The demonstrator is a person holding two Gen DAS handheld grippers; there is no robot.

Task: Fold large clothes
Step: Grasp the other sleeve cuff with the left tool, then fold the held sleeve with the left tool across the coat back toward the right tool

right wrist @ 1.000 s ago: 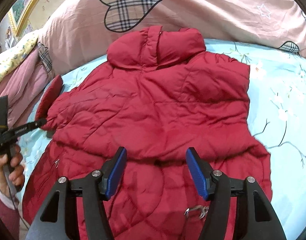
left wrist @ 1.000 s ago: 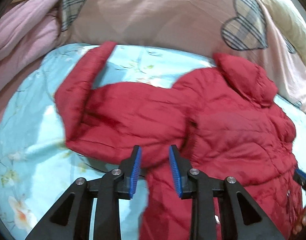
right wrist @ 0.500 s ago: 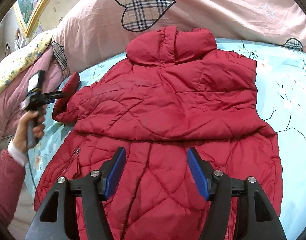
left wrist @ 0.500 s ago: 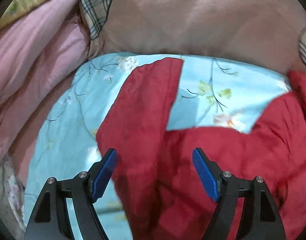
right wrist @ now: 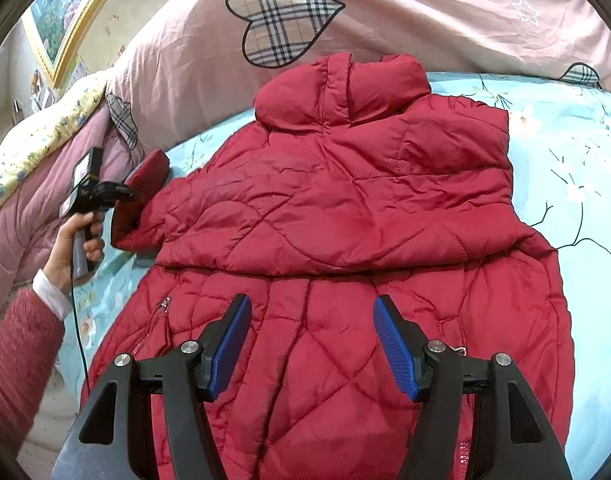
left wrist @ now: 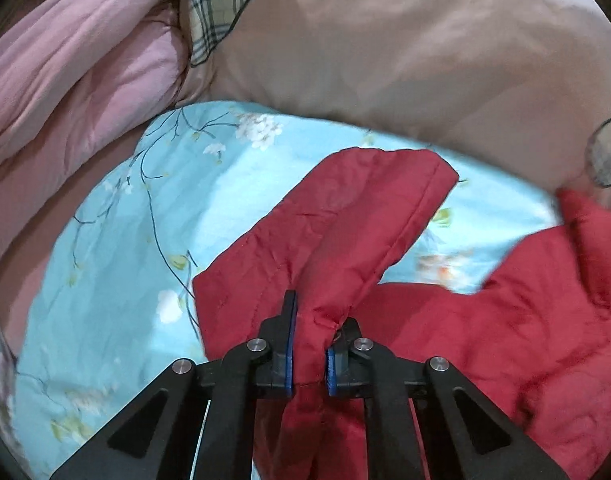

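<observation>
A red quilted puffer jacket (right wrist: 345, 208) lies flat on a light blue floral sheet (right wrist: 577, 152), collar toward the pink bedding. Its sleeve (left wrist: 345, 232) sticks out to the left. My left gripper (left wrist: 310, 344) is shut on a pinched fold of that sleeve; from the right wrist view it shows at the sleeve (right wrist: 117, 194), held by a hand. My right gripper (right wrist: 311, 344) is open and empty, hovering above the jacket's lower part. The far side of the jacket is hidden in the left wrist view.
A pink duvet with plaid hearts (right wrist: 281, 36) is bunched behind the jacket. A mauve quilt (left wrist: 65, 80) lies piled at the left. A framed picture (right wrist: 61, 12) hangs on the wall. The person's red-sleeved arm (right wrist: 21, 352) reaches in at the left.
My left gripper moved left to the sleeve, opened wide over it, then closed on a fold of it. My right gripper stayed open and drew back slightly.
</observation>
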